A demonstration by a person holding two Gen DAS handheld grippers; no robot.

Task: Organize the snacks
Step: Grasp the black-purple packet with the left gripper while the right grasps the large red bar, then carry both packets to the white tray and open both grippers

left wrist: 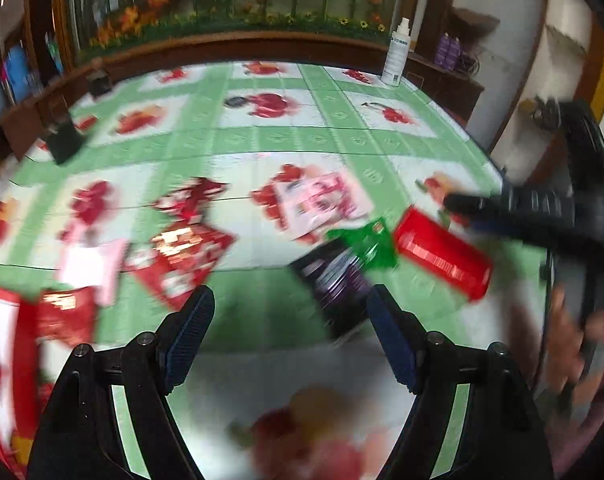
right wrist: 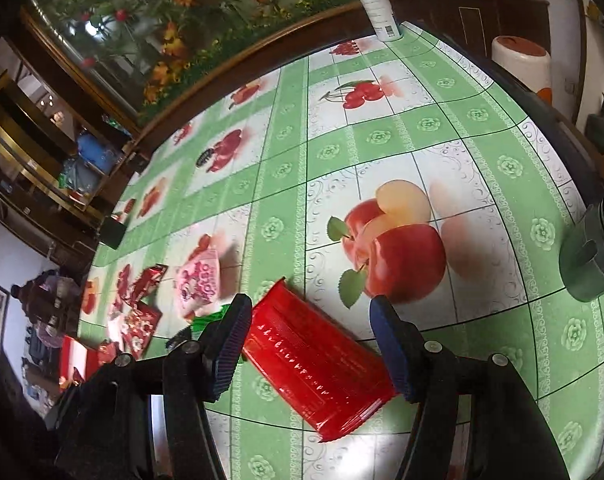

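A red snack packet (right wrist: pixel 316 364) lies flat on the green fruit-print tablecloth (right wrist: pixel 482 184), between the spread fingers of the right gripper (right wrist: pixel 310 350), which hold nothing. Only the left wrist view shows a dark purple packet (left wrist: pixel 336 280) and a green packet (left wrist: pixel 368 242) just left of it, ahead of the left gripper (left wrist: pixel 290 338), whose fingers are likewise spread and empty. Farther left lie one pink packet (right wrist: pixel 200 286) and several red ones, too blurred to count. One white spray bottle (left wrist: pixel 398 54) stands at the far edge; one green cylinder (right wrist: pixel 590 256) shows only in the right view.
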